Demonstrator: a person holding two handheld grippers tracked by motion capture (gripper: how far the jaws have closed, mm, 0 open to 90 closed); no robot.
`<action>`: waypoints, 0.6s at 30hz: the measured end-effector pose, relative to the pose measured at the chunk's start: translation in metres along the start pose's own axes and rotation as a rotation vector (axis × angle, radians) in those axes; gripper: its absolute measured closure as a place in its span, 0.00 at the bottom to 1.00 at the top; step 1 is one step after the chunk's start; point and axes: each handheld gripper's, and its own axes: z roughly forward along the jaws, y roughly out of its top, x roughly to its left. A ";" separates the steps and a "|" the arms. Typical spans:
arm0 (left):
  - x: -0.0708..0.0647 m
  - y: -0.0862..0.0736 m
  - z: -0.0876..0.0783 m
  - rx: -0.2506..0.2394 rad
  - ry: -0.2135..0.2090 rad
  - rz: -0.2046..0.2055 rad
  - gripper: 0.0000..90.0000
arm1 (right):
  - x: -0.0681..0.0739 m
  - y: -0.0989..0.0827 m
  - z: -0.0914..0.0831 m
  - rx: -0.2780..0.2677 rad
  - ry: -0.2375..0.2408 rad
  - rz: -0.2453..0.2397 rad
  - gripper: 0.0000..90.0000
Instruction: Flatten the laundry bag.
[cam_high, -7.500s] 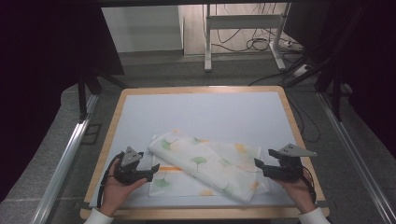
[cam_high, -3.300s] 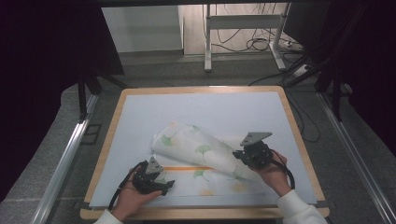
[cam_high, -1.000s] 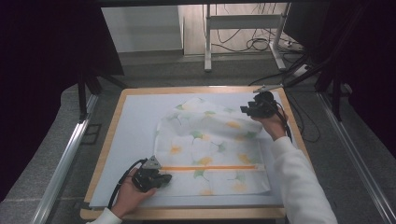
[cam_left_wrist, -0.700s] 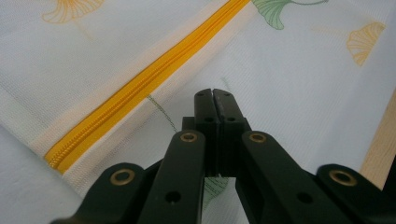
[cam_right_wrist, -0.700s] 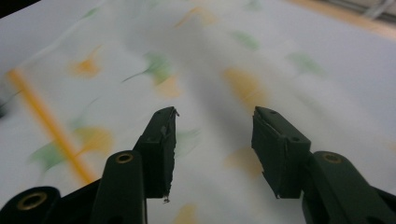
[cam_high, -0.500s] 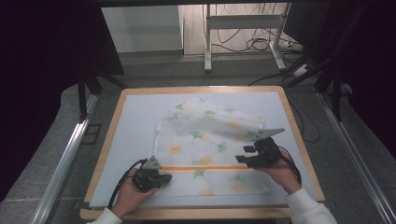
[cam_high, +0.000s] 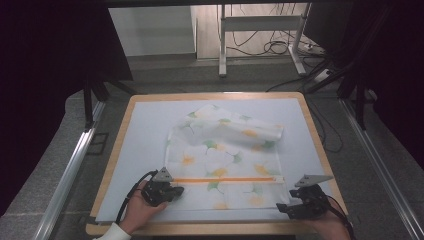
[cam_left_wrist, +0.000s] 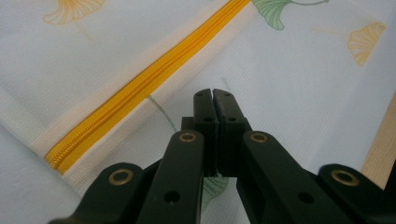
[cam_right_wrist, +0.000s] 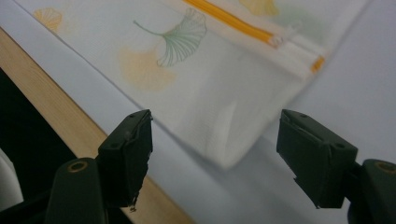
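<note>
A white cloth bag (cam_high: 225, 155) printed with ginkgo leaves lies spread on the pale blue mat (cam_high: 145, 130). An orange zipper (cam_high: 225, 179) runs across its near part, and its far part is still folded over. My left gripper (cam_high: 176, 190) is shut at the bag's near left edge. Its closed tips (cam_left_wrist: 212, 93) rest on the fabric (cam_left_wrist: 303, 84) beside the zipper (cam_left_wrist: 154, 88); no fabric shows between them. My right gripper (cam_high: 283, 207) is at the near right corner; its jaws have just been opening. They stand wide (cam_right_wrist: 215, 122), nothing between the pads, with the bag's corner (cam_right_wrist: 224, 140) just ahead.
The mat covers a wooden-rimmed table (cam_high: 210, 229), whose near edge (cam_right_wrist: 60, 93) runs close by my right gripper. Bare mat lies left and right of the bag. Beyond the table are metal rails, a desk frame (cam_high: 260, 30) and floor cables.
My right gripper came back from the bag's far right corner to its near right corner and let go of the cloth, which now lies spread out. My left gripper stayed in place.
</note>
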 end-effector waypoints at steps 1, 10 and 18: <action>0.000 0.000 0.000 -0.003 0.000 -0.003 0.99 | 0.000 -0.002 -0.001 -0.002 0.005 0.010 0.32; 0.000 0.000 0.000 -0.002 0.000 0.000 0.99 | -0.003 -0.002 0.013 0.003 0.025 0.056 0.53; 0.000 0.000 0.000 -0.002 0.001 0.007 0.99 | 0.004 0.006 0.022 0.031 -0.067 -0.022 0.87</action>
